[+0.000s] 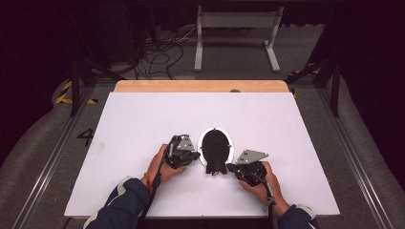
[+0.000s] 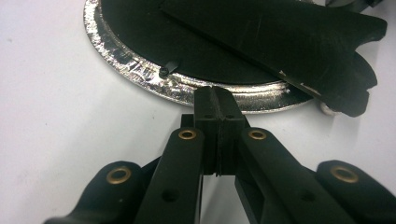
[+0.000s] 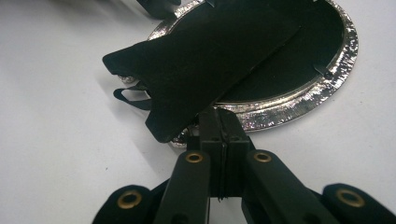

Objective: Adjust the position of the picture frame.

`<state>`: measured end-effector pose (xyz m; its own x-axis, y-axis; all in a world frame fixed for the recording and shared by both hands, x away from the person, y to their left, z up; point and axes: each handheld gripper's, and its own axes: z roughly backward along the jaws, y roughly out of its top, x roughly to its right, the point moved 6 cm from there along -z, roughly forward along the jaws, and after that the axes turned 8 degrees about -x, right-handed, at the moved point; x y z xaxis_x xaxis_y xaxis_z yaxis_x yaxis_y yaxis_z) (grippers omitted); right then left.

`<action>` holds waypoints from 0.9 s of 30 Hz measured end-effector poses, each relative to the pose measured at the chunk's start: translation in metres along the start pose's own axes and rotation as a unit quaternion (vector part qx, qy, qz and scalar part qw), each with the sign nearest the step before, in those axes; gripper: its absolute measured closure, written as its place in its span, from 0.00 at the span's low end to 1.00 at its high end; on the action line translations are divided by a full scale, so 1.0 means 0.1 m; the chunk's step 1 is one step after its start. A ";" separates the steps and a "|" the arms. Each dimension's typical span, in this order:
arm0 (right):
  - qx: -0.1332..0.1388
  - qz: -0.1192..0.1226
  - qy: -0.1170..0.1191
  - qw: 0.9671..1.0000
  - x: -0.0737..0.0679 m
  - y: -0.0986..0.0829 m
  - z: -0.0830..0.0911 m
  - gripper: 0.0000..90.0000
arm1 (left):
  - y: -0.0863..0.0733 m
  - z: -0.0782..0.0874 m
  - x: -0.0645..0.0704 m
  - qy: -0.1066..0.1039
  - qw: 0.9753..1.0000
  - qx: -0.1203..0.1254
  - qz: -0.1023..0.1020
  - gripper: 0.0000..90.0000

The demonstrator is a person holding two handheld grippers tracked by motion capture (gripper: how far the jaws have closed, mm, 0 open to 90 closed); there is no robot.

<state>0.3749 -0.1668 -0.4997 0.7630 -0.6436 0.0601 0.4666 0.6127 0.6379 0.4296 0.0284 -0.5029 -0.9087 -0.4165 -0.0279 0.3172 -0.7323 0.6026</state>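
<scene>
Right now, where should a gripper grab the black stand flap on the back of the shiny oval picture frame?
Probably at the black stand flap's wide notched foot end, which is lifted clear of the silver oval picture frame and the white table. Come from the person's side, low along the table, one jaw above and one below. Elsewhere the flap lies closer to the frame's black back, leaving little gap.

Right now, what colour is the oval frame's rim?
Shiny silver, with a hammered texture on the rim; the right gripper view shows it best.
</scene>
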 end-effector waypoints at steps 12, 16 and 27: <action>0.001 -0.004 -0.012 1.000 0.02 0.00 0.00 1.00 | 0.08 -0.07 -0.04 0.012 1.000 0.010 0.014 1.00; 0.001 -0.004 -0.012 1.000 0.04 -0.01 0.00 1.00 | 0.06 -0.06 -0.01 -0.003 1.000 0.011 0.020 1.00; -0.002 -0.011 -0.022 1.000 0.12 -0.02 0.01 0.97 | -0.01 0.01 0.27 -0.037 0.999 -0.005 -0.021 0.98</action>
<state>0.3826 -0.1770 -0.4994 0.7319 -0.6767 0.0804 0.4851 0.6002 0.6359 0.4044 0.0183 -0.5030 -0.9384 -0.3455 0.0061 0.2812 -0.7532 0.5947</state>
